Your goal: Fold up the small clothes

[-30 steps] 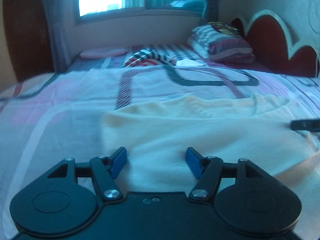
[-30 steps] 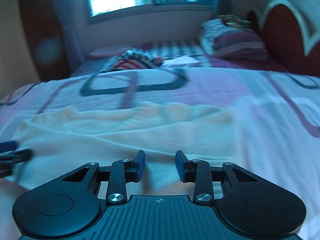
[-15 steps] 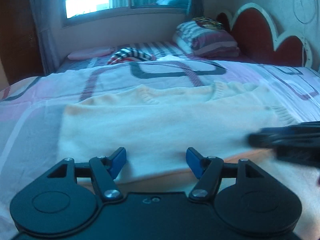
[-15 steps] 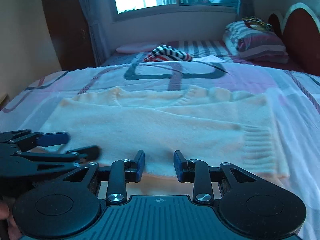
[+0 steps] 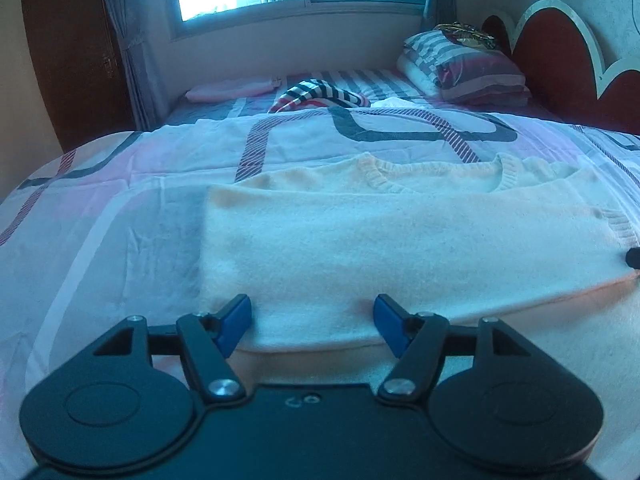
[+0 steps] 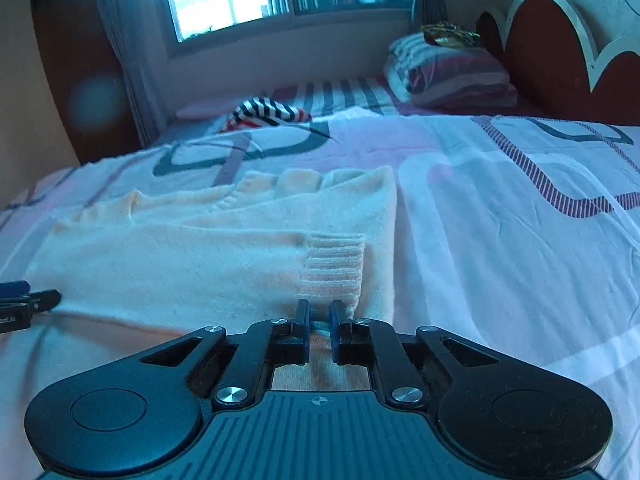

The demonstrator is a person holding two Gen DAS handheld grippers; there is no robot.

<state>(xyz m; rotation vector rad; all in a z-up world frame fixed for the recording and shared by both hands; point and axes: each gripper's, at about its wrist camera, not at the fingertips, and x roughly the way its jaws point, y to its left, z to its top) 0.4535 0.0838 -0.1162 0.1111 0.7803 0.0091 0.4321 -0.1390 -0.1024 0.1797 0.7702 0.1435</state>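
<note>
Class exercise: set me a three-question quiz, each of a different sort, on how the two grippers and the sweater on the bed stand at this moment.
1. True or false: the left gripper is clamped on the sweater.
2. Multiple choice: the right gripper is pinching the sweater A) at the neckline, B) at the near edge just below the ribbed cuff, C) not at all.
3. Fill in: far behind the sweater, a ____ garment lies crumpled on the bed.

Key
1. False: its jaws are spread wide with the near edge lying between them.
2. B
3. striped
</note>
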